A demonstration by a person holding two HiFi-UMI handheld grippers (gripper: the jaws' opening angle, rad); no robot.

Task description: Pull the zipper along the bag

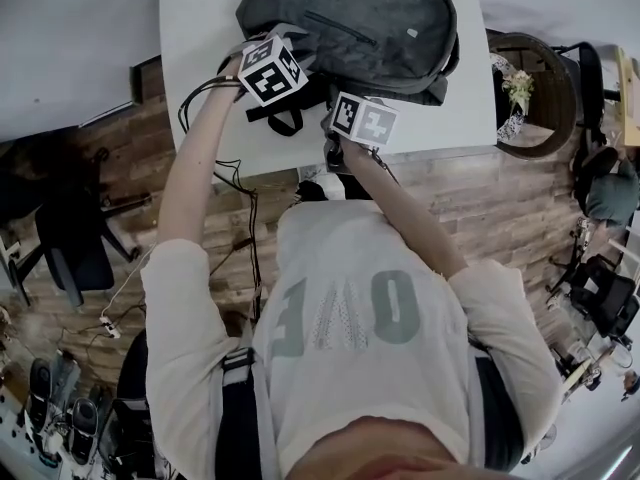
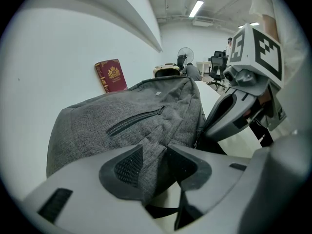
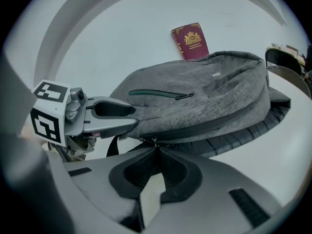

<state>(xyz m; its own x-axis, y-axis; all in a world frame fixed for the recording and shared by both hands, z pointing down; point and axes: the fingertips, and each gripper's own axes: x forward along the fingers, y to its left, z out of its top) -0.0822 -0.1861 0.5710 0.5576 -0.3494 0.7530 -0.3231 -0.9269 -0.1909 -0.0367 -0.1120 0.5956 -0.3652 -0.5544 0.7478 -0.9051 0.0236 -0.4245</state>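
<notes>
A grey backpack lies on the white table. In the left gripper view my left gripper is shut on a fold of the backpack's grey fabric at its near corner. In the right gripper view my right gripper is shut on the small metal zipper pull at the near end of the dark main zipper track. The left gripper holds the bag just left of that pull. A closed front-pocket zipper runs across the bag's face.
A dark red book stands against the wall behind the bag. A round wicker basket with flowers sits right of the table. Black cables hang over the table's left edge. An office chair stands on the wooden floor.
</notes>
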